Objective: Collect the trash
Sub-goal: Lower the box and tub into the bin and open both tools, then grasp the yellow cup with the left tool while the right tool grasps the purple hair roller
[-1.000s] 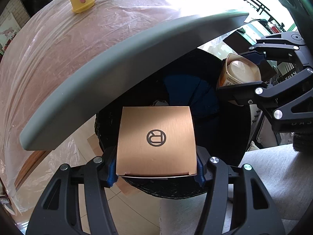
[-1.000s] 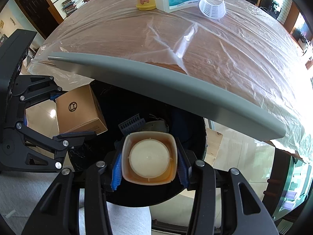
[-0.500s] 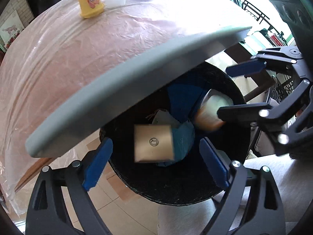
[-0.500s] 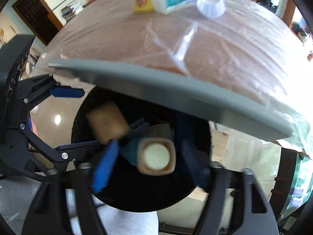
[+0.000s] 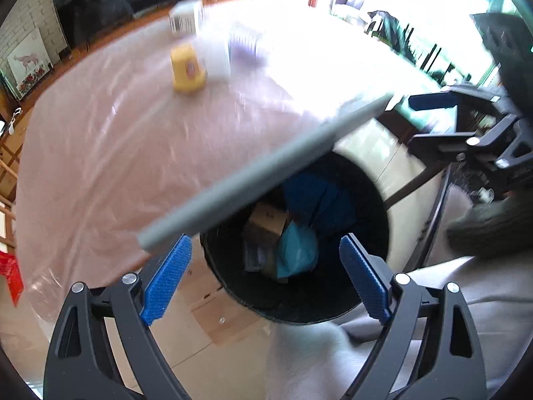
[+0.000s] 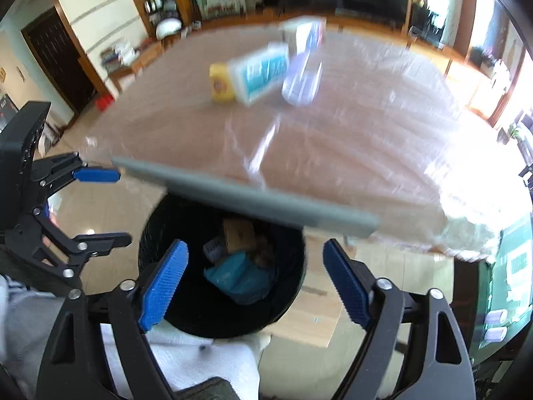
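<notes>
Now we hold both grippers, left (image 5: 265,273) and right (image 6: 255,278), empty above the bin (image 6: 286,303), jaws opening wide; the box (image 6: 238,231) lies inside among other trash, under the table (image 6: 333,153) edge.

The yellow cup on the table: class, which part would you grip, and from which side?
Grip the yellow cup across its tapered side walls, coming down from above. It seems to stand upside down, narrower end up, with bare table in front; a white box crowds one side.
</notes>
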Demonstrator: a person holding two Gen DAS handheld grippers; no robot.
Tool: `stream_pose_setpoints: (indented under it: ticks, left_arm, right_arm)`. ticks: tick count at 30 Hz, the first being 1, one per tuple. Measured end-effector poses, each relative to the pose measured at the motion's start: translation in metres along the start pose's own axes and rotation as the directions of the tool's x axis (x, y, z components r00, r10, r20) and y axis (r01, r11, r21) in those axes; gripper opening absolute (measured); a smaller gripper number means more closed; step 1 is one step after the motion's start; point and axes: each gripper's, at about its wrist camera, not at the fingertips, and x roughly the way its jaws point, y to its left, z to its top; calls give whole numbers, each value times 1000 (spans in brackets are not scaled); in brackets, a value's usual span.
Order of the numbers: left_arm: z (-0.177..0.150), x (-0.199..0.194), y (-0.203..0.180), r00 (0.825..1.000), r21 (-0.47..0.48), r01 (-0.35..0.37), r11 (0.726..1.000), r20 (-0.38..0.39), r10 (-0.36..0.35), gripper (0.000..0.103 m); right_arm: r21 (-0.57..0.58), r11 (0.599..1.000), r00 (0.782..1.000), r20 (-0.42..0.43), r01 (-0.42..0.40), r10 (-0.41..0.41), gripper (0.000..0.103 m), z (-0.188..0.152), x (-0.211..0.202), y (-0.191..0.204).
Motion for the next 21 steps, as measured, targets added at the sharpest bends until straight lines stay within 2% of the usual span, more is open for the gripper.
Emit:
stream_pose_setpoints:
  ticks: [2,4,7,11,14,17,21]
  left_arm:
    - [11,-18,7,998,-15,5,1000,65,-4,99]
    - [21,-28,11,993,-29,-32,999,114,35,100]
    - [41,-36,23,976,-65,-128,990,169,137,100]
    - [64,-26,45,947,-110,-255,961,173,271,100]
    - [77,-14,61,948,-127,-252,959,167,271,100]
    - [87,2,66,947,-106,-263,959,161,277,100]
    - [97,22,72,954,-84,-254,964,142,264,100]
  right_arm:
    - [6,1000,998,57,30,-30,90,11,-9,-3]
    - [16,997,992,102,74,-75,93,23,-13,-7]
    - [40,991,981,143,128,-133,94,46,-7,-19]
    - [55,980,967,162,190,-197,95,77,15,-28]
    - [70,981,972,141,180,-189,95,94,32,-35]
    - [89,984,980,117,151,-161,95,109,53,-42]
    - [71,985,982,102,155,-161,94,125,73,-44]
